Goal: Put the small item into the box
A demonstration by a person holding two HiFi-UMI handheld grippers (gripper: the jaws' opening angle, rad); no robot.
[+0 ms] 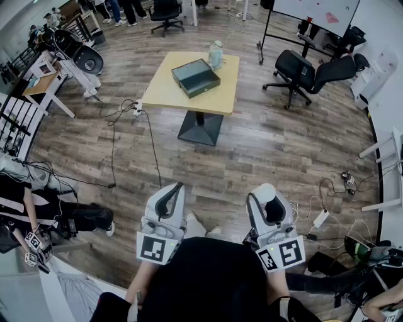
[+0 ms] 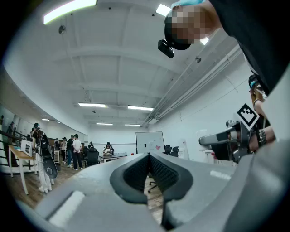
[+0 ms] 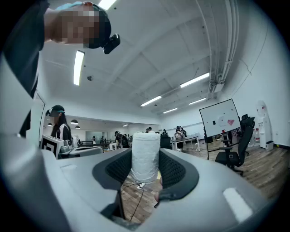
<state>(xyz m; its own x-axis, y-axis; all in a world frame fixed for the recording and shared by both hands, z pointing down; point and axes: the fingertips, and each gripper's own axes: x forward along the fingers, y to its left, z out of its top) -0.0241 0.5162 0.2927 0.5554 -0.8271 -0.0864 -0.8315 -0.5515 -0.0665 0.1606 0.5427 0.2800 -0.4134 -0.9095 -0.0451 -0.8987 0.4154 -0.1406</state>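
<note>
A dark, flat box [image 1: 195, 77] lies on the yellow table [image 1: 164, 94] far ahead across the wooden floor. Low in the head view, close to the person's body, both grippers point forward and up. My right gripper [image 1: 267, 196] is shut on a small white roll [image 1: 265, 190]; in the right gripper view the white roll [image 3: 145, 152] stands upright between the two dark pads [image 3: 118, 168], and my right gripper [image 3: 145, 170] is seen against the ceiling. My left gripper [image 1: 170, 195] holds nothing; in its own view my left gripper [image 2: 148, 157] has its pads meeting at the tips.
A pale bottle-like item [image 1: 215, 55] stands at the table's far edge. A black office chair [image 1: 302, 70] stands to the table's right, another [image 1: 166, 12] behind it. Cables [image 1: 123, 110] and a power strip [image 1: 320, 218] lie on the floor. A seated person [image 1: 38, 217] is at left.
</note>
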